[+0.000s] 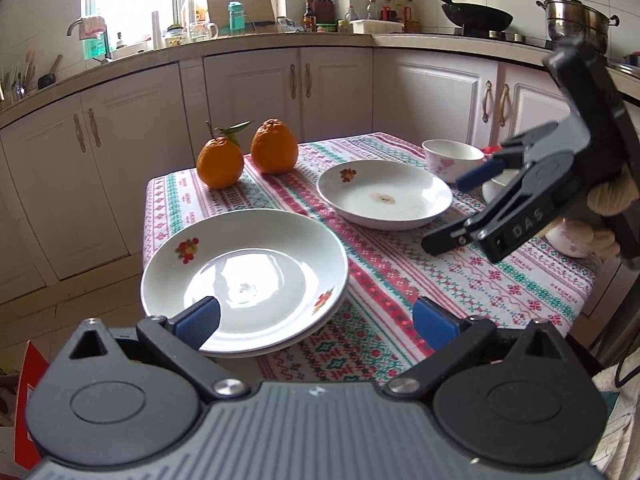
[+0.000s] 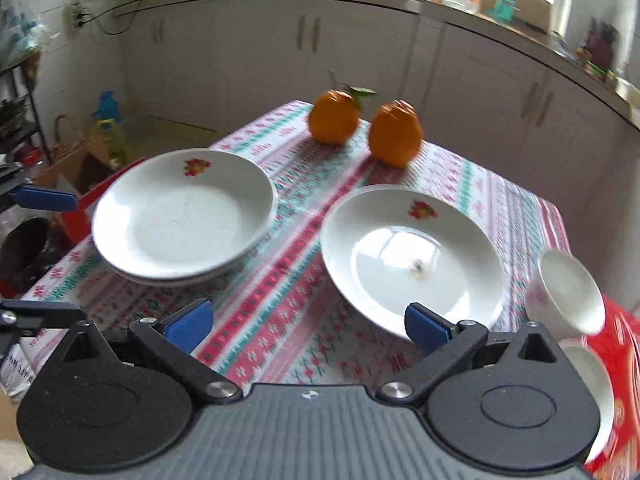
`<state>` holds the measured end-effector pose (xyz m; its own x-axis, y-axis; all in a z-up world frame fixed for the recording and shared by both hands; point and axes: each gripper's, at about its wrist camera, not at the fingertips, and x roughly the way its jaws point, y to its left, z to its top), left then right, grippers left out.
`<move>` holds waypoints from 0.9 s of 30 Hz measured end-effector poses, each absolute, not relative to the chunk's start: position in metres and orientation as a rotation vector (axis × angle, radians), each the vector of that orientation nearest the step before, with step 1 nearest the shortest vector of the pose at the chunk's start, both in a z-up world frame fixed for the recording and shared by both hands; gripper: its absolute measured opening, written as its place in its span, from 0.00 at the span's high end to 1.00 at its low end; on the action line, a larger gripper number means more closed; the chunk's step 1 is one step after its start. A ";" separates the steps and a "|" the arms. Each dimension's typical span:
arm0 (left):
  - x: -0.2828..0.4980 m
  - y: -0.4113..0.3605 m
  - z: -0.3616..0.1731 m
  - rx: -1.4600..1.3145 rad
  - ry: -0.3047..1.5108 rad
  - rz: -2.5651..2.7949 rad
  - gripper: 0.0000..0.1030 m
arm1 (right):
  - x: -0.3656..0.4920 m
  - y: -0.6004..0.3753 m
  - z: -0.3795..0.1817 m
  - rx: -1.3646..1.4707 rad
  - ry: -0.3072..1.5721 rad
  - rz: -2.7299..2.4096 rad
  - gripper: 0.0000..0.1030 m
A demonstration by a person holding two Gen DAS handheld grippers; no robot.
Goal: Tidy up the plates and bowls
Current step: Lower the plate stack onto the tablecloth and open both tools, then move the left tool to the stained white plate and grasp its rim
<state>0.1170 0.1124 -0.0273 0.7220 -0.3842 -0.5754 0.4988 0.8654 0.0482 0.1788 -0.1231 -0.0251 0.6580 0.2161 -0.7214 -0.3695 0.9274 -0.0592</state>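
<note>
Two white flowered plates lie stacked [image 1: 244, 276] at the table's near left corner, and they show again as a stack [image 2: 180, 216] in the right wrist view. A single white plate [image 1: 384, 196] [image 2: 412, 256] lies further right. White flowered bowls [image 1: 452, 158] [image 2: 572, 288] stand beyond it, one partly hidden behind my right gripper. My left gripper [image 1: 316, 320] stands open just in front of the stack, holding nothing, its left pad over the near rim. My right gripper [image 1: 452, 210] [image 2: 308, 324] hangs open and empty above the cloth near the single plate.
Two oranges [image 1: 220, 162] [image 1: 274, 148] sit at the table's far left corner on the patterned tablecloth [image 1: 400, 280]. A red packet [image 2: 616, 320] lies under the bowls at the right edge. White cabinets [image 1: 256, 88] and a cluttered counter ring the small table.
</note>
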 end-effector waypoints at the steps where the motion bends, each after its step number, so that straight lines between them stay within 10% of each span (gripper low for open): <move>1: 0.117 0.110 -0.027 0.209 0.585 -0.494 0.01 | 0.178 -0.127 -0.030 -0.196 0.792 0.308 0.00; 27: 0.196 0.059 -0.013 0.253 0.657 -0.606 0.01 | 0.214 -0.163 -0.087 -0.070 0.826 0.192 0.00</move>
<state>0.1955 0.0591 -0.0131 0.6283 -0.4454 -0.6379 0.5999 0.7994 0.0327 0.2137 -0.1628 -0.0865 0.6613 0.1430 -0.7364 -0.1971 0.9803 0.0134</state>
